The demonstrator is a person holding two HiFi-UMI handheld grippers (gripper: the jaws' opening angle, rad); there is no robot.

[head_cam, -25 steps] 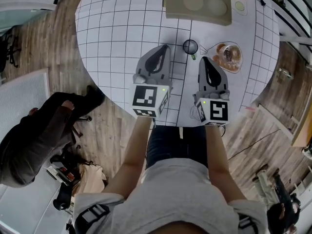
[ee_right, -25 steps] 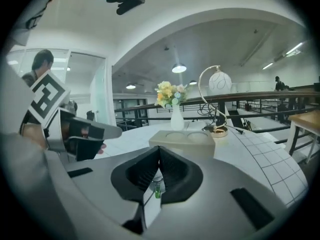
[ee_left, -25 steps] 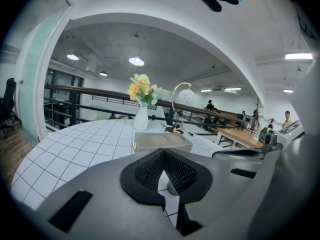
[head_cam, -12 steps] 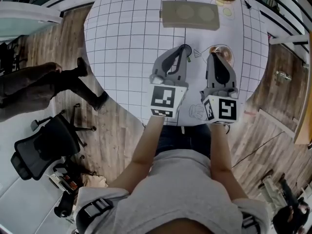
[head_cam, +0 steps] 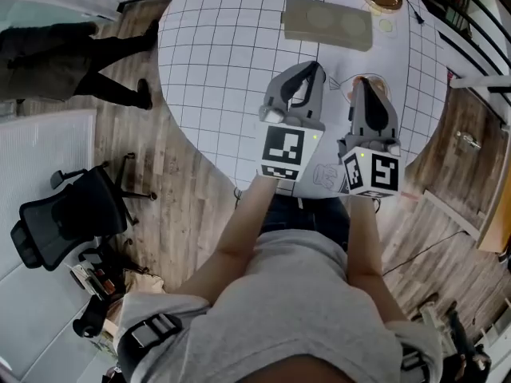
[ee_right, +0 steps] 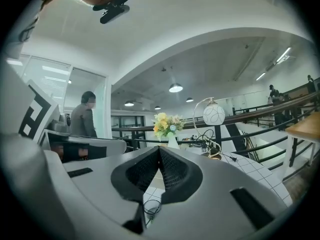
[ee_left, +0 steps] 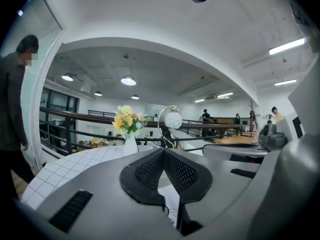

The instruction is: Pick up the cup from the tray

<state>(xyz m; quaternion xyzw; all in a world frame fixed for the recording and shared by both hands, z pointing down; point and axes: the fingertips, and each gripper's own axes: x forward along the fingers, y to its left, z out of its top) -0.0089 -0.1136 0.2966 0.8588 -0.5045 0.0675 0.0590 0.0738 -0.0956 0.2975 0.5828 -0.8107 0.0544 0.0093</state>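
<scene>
Head view looks down on a brown wood-plank floor [head_cam: 168,206] and, toward 12 o'clock, a round white table [head_cam: 223,46] ruled with a thin black grid. A black office chair [head_cam: 76,218] stands at 8 o'clock and a dark-clothed person [head_cam: 56,50] at 10. Over the table's near edge hang the grey moulded left gripper [head_cam: 313,69] and right gripper [head_cam: 365,86], side by side. Each one's ribbed black pads [ee_left: 150,171] meet with nothing between them. A flat beige rectangular tray [head_cam: 327,24] lies at the table's 1 o'clock, bearing two pale round shapes; whether either is the cup cannot be told. At the far rim stands a small white vase [ee_left: 130,145] of yellow flowers.
</scene>
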